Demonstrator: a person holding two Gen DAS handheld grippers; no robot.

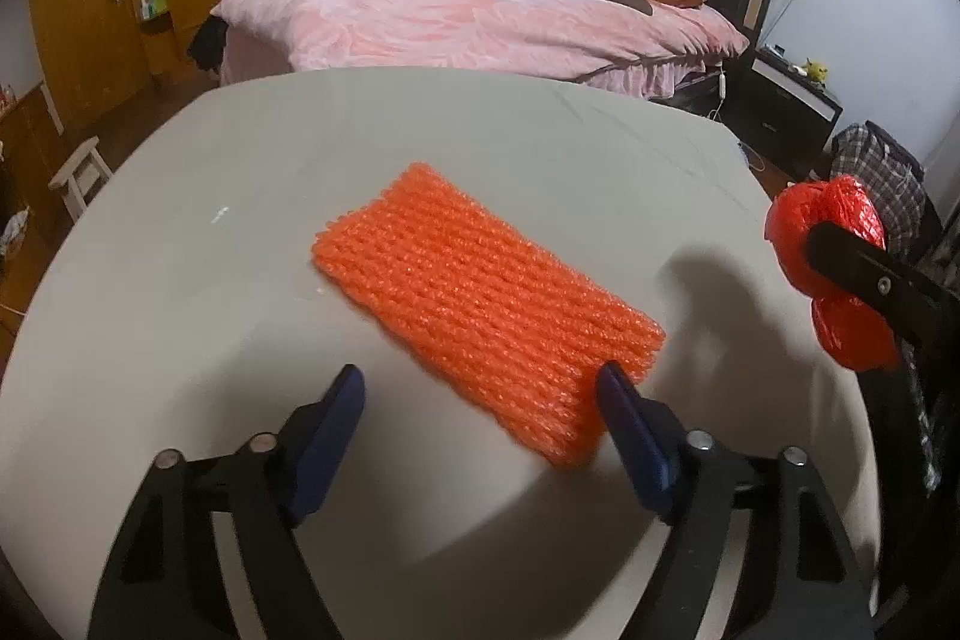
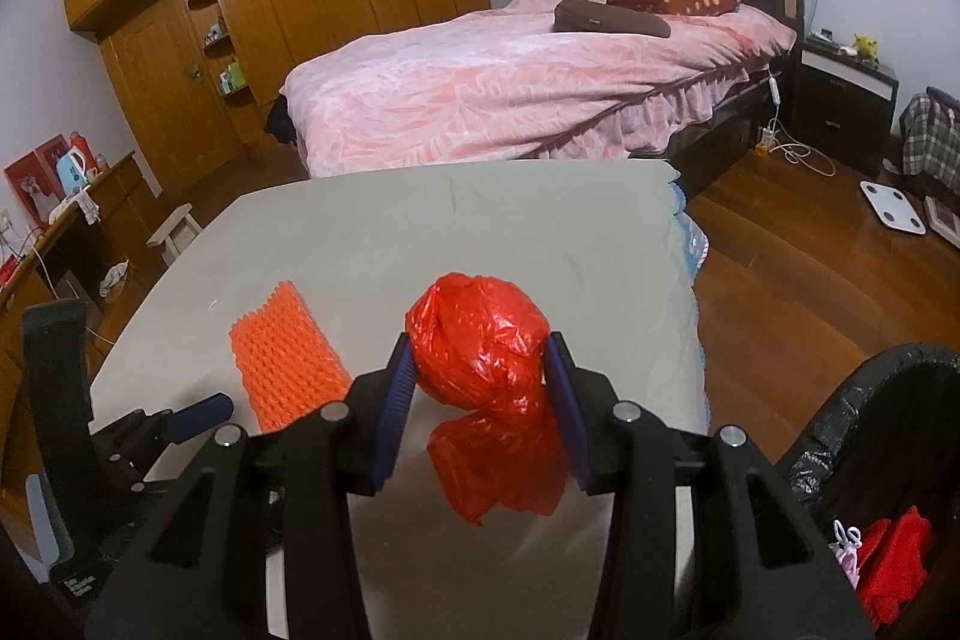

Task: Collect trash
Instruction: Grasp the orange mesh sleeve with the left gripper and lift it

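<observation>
An orange foam net sleeve (image 1: 486, 307) lies flat on the grey table (image 1: 180, 280). My left gripper (image 1: 480, 382) is open just above the table, its right finger at the sleeve's near corner. In the right wrist view the sleeve (image 2: 285, 361) lies to the left, with the left gripper (image 2: 198, 415) beside it. My right gripper (image 2: 480, 358) is shut on a crumpled red plastic bag (image 2: 480, 352) and holds it above the table near the right edge. That bag also shows in the left wrist view (image 1: 828, 232).
A bin lined with a black bag (image 2: 852, 430) stands at the lower right beside the table, with red trash (image 2: 894, 562) inside. A pink bed (image 2: 510, 88) stands beyond the table. A small white stool (image 1: 81, 175) stands to the left on the wooden floor.
</observation>
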